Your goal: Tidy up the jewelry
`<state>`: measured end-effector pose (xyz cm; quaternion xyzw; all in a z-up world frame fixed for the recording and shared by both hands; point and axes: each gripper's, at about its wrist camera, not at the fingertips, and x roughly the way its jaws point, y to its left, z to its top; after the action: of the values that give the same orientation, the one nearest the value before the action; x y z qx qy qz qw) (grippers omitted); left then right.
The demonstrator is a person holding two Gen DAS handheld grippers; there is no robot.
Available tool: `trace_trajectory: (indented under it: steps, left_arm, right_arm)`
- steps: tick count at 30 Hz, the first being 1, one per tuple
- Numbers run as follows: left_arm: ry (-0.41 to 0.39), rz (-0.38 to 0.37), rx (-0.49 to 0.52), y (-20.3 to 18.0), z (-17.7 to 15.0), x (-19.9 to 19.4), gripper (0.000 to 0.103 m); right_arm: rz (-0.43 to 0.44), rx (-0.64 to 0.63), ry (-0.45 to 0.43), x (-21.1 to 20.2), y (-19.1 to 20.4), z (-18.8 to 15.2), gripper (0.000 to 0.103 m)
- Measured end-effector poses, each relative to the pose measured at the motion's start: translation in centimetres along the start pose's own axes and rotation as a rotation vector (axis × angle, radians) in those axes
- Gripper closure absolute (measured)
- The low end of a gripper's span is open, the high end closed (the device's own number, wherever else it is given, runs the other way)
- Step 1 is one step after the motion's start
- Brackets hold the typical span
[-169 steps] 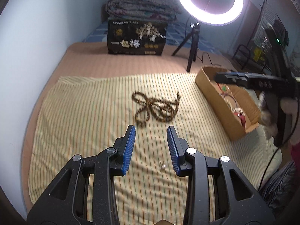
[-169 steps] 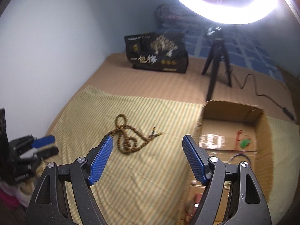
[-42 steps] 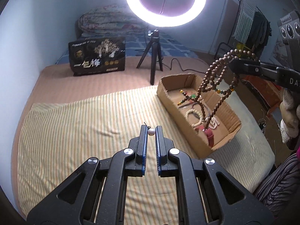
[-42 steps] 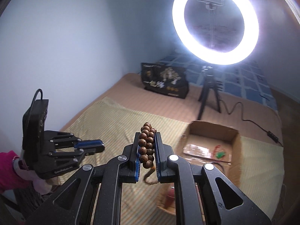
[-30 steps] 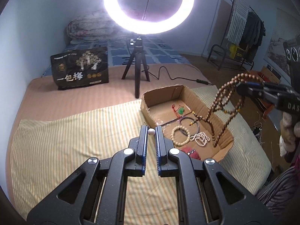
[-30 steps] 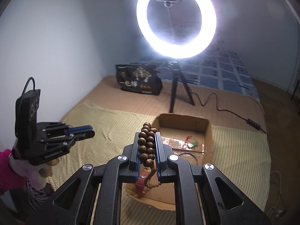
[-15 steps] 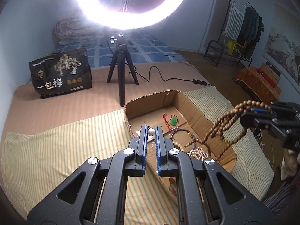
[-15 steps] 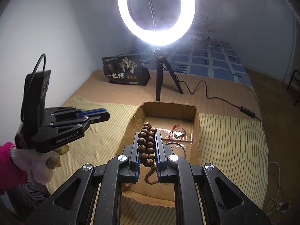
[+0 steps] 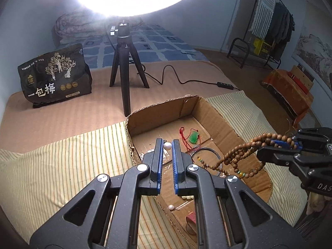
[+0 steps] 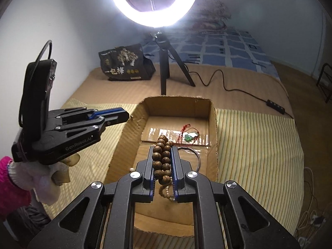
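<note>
My left gripper (image 9: 167,145) is shut on a small white pearl (image 9: 167,145) and holds it over the near left part of the open cardboard box (image 9: 220,114). My right gripper (image 10: 162,149) is shut on a brown wooden bead necklace (image 10: 161,157), held above the box (image 10: 213,124); in the left wrist view its strands (image 9: 238,155) hang down over the box's right wall. Inside the box lie a green pendant on a red cord (image 9: 194,138), a thin dark bangle (image 9: 207,151) and another white pearl (image 9: 170,207).
The box sits on a yellow striped cloth (image 9: 62,166) on a bed. A ring light on a black tripod (image 9: 124,66) stands just behind the box, its cable (image 9: 186,81) running right. A black printed bag (image 9: 54,76) stands at the back left.
Both grippers have moved forward toward the box while keeping hold of the pearl and the necklace. The necklace now hangs lower, over the box's right wall.
</note>
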<state>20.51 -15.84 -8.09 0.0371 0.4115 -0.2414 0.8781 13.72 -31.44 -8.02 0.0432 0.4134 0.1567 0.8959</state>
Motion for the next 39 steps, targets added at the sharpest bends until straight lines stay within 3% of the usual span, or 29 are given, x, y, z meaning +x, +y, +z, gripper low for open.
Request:
trace_trajectory:
  steps: [14,17,19,23,25,39]
  left_arm:
    - [0.018,0.013,-0.013,0.6,0.3,1.7,0.096]
    - [0.022,0.018,-0.014,0.7,0.4,1.9,0.087]
    - [0.012,0.031,-0.017,0.8,0.4,1.8,0.061]
    - [0.001,0.036,-0.024,0.9,0.5,1.5,0.060]
    - [-0.003,0.041,-0.026,1.0,0.5,1.4,0.054]
    - [-0.023,0.051,-0.020,0.9,0.2,-0.3,0.050]
  right_arm:
    - [-0.008,0.027,0.031,2.3,-1.0,-0.2,0.091]
    - [-0.028,0.030,0.038,2.5,-1.0,-0.2,0.069]
    - [-0.031,0.033,0.040,2.5,-1.0,-0.3,0.062]
    - [-0.067,0.032,0.044,2.6,-0.8,-0.2,0.048]
    - [-0.093,0.033,0.046,2.5,-0.7,-0.2,0.038]
    - [-0.216,0.008,0.053,2.1,0.8,0.0,0.031]
